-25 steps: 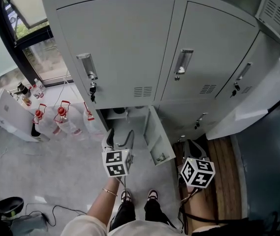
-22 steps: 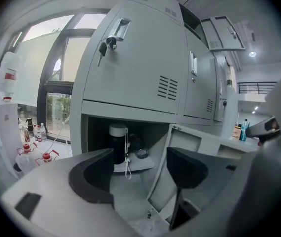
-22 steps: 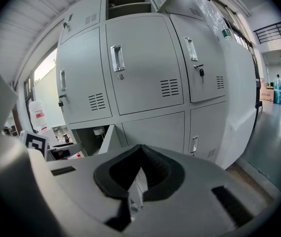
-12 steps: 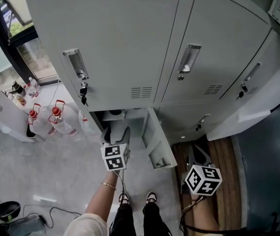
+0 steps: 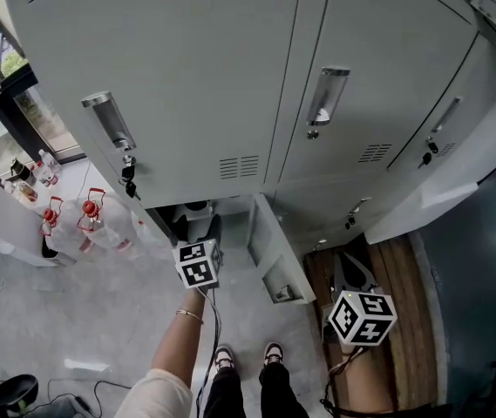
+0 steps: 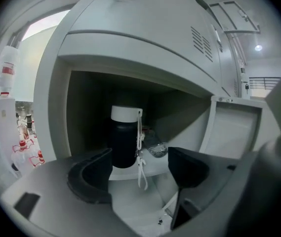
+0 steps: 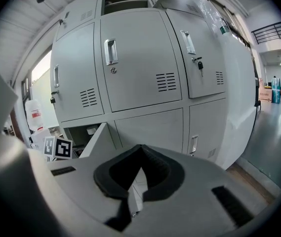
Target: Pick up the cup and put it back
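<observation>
Cup [image 6: 125, 142]: upright cylinder with a matte black body and a smooth white lid, standing inside the open bottom compartment, towards its left.
Locker bank [image 5: 230, 77]: grey painted sheet metal; flat doors with louvred vents and recessed bright handles.
Compartment door [image 5: 269, 246]: same grey metal, swung open to the right.
Right gripper [image 7: 141, 149]: grey shell, black curved pads pressed together, nothing in them.
Left gripper [image 6: 140, 159]: jaws spread wide, having just opened slightly further; the cup is just beyond their tips, untouched.
Strap [image 6: 141, 174]: white cord loop hanging from the lid down the cup's right side.
</observation>
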Demonstrator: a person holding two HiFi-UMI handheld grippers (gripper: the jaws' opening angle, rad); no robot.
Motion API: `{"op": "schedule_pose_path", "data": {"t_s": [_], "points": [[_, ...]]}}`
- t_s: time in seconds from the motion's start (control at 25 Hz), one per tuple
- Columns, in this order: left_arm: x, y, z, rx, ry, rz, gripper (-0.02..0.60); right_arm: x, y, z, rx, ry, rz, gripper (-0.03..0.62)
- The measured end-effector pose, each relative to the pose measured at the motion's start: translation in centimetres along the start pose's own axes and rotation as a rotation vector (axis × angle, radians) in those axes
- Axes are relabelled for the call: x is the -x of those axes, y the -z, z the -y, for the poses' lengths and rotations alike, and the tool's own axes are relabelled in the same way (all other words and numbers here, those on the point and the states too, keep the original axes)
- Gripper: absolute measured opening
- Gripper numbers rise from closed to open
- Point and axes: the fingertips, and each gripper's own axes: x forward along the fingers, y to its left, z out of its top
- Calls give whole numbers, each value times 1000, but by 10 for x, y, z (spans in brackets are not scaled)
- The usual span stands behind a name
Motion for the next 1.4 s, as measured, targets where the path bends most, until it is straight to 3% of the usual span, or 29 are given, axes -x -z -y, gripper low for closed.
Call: {"op": "schedule_pose_path", "data": {"t_s": [0.12, 0.6, 0.84, 1.4], "points": [[-13, 3, -13, 6, -47, 2, 328, -3, 1, -1, -3, 1, 3, -9], [-58, 5, -37, 20, -88, 31, 359, -19, 14, 7, -22, 29, -11, -9], [-78, -5, -41, 2, -84, 42, 371, -23, 20, 10, -37, 37, -17, -9], [-101, -8, -37, -57, -57, -21, 383, -22, 25, 19, -43, 59, -36, -9]]}}
